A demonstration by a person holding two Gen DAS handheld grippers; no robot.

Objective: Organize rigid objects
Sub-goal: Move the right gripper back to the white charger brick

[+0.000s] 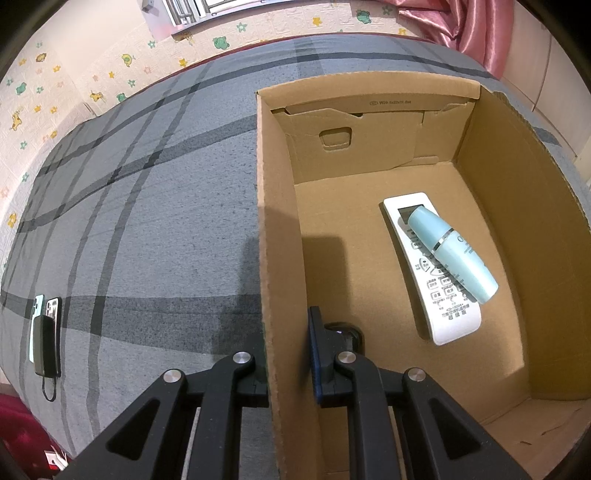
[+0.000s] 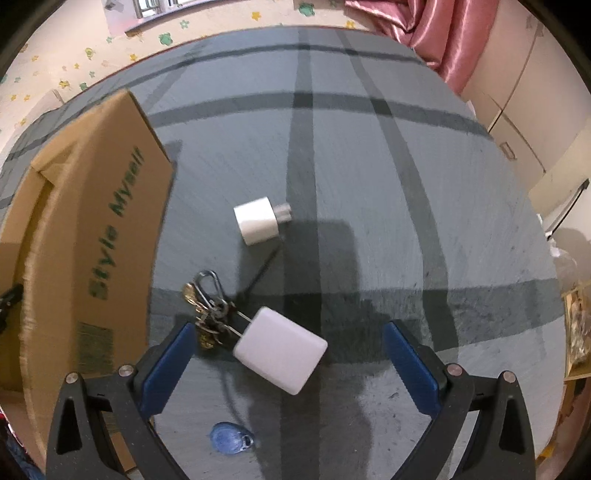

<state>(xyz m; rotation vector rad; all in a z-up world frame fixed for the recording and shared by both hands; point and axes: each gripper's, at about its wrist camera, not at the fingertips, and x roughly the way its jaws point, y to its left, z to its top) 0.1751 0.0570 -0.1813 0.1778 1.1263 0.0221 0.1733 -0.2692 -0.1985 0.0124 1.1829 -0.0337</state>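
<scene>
My left gripper (image 1: 288,369) pinches the box wall (image 1: 277,258) — my right gripper (image 2: 291,365) is spread wide around a white charger (image 2: 280,354) beside the keys (image 2: 207,306).

A grey bedspread crossed by darker grey stripes (image 1: 147,206) covers the bed and fills most of both views. Behind it runs a cream padded wall dotted with small green, yellow and pink cartoon stickers (image 1: 55,92). A window with metal bars (image 1: 192,11) sits high in that wall, its sill catching pale daylight. A glossy pink satin curtain (image 2: 424,33) hangs at the far right corner, beside plain cream cupboard panels (image 2: 517,110). Soft shadows fall across the bedspread.
</scene>
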